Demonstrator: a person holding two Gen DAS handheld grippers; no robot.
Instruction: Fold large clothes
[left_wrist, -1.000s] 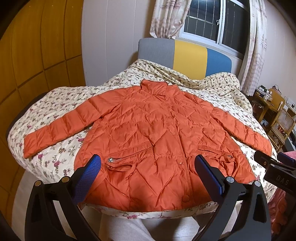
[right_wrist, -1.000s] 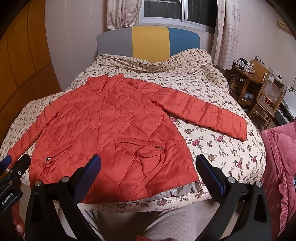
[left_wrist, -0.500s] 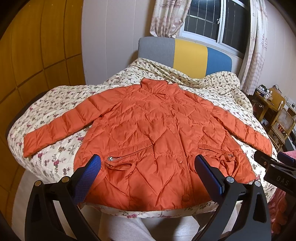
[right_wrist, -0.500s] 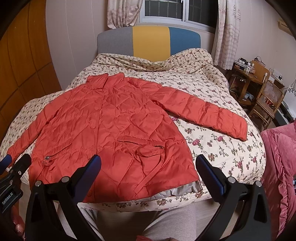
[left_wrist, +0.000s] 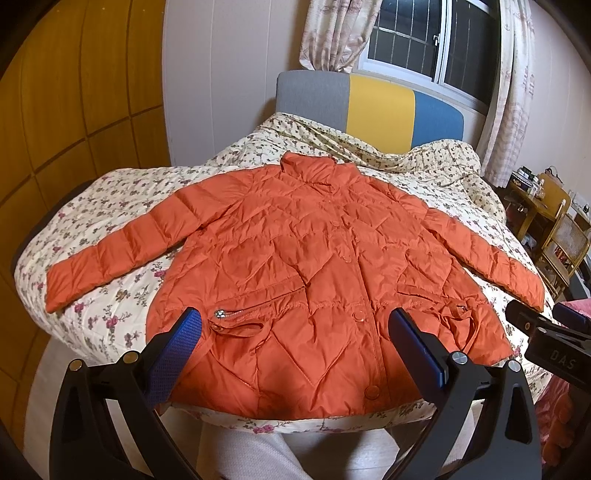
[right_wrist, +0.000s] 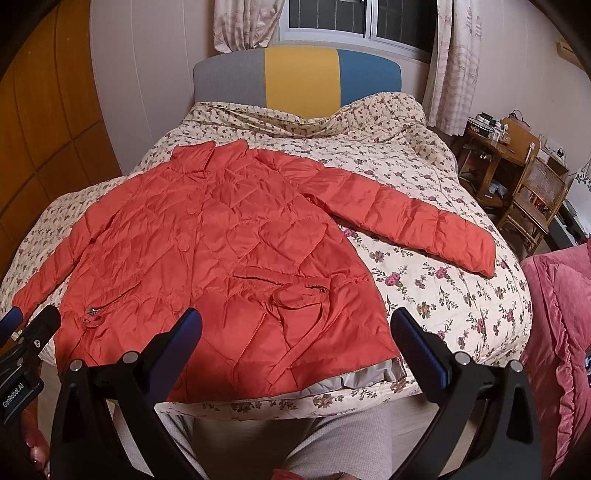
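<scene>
An orange quilted jacket (left_wrist: 314, 266) (right_wrist: 221, 258) lies flat and front-up on the bed, collar toward the headboard and both sleeves spread outward. My left gripper (left_wrist: 295, 350) hovers open above the jacket's hem, holding nothing. Over the hem's right corner, where grey lining shows, my right gripper (right_wrist: 295, 350) is likewise open with nothing between its blue pads. Each gripper appears at the edge of the other's view. The left sleeve cuff (left_wrist: 59, 291) rests near the bed's left edge, and the right sleeve cuff (right_wrist: 476, 251) lies on the quilt at the right.
The bed's floral quilt (right_wrist: 443, 295) reaches a grey, yellow and blue headboard (right_wrist: 299, 79). A wooden chair (right_wrist: 535, 199) and cluttered table stand at the right, with a pink quilt (right_wrist: 557, 332) near it. Wooden panelling (left_wrist: 74, 110) runs along the left. A person's grey-clad legs (right_wrist: 332, 443) show below.
Both views have shifted slightly; the jacket sits a little lower and closer in frame. The jacket itself has not moved, and both grippers remain open.
</scene>
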